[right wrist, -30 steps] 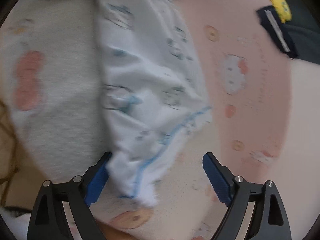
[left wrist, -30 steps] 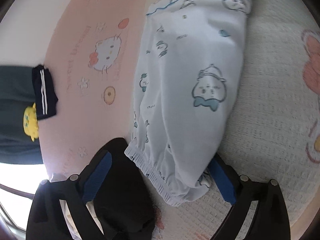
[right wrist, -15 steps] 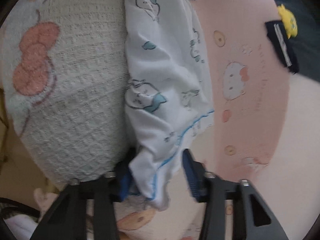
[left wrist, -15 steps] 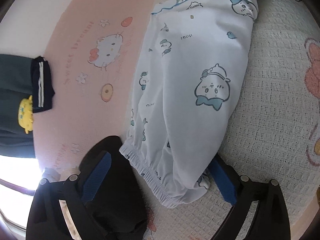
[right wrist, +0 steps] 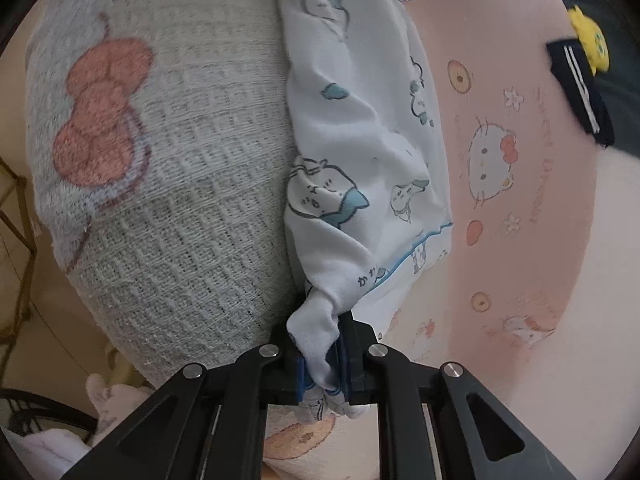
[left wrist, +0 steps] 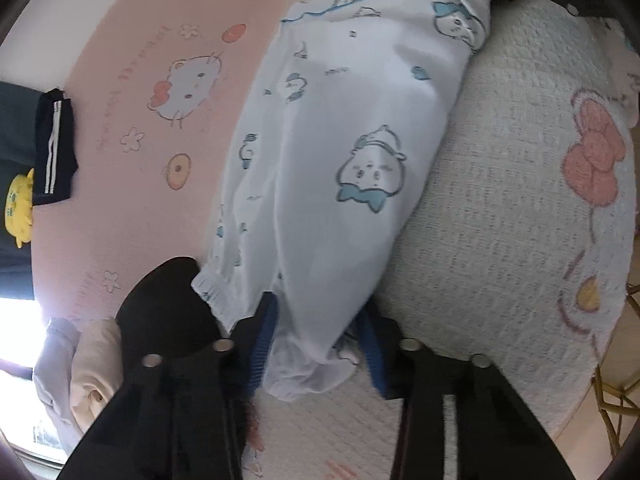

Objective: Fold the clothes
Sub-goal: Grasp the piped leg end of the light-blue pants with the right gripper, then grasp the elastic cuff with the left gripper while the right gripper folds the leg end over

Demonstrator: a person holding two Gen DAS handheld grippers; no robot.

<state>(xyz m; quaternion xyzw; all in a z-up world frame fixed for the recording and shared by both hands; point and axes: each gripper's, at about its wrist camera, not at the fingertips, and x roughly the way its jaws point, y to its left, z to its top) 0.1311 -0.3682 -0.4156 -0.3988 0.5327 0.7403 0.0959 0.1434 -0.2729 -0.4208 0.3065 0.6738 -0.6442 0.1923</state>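
White pyjama trousers (left wrist: 340,140) printed with blue cartoon figures lie stretched lengthwise across the bed. My left gripper (left wrist: 318,348) has its blue pads pressed against both sides of the elastic cuff end, and the cloth fills the gap between them. The far end of the trousers is bunched at the top of the left wrist view, where black parts of the other gripper show. In the right wrist view the trousers (right wrist: 360,152) run away from me, and my right gripper (right wrist: 323,364) is shut tight on a twisted wad of their waist end.
The trousers lie where a white waffle blanket (left wrist: 500,220) with a red bow meets a pink cartoon-cat sheet (left wrist: 160,120). A black garment (left wrist: 168,312) lies beside the left gripper. A navy striped garment (left wrist: 54,152) and yellow figure (left wrist: 18,208) sit left. A gold wire frame (left wrist: 616,392) stands right.
Both grippers went from wide open to closed on the trousers: the right one pinched the waist end first, then the left one's fingers came together on the cuff end.
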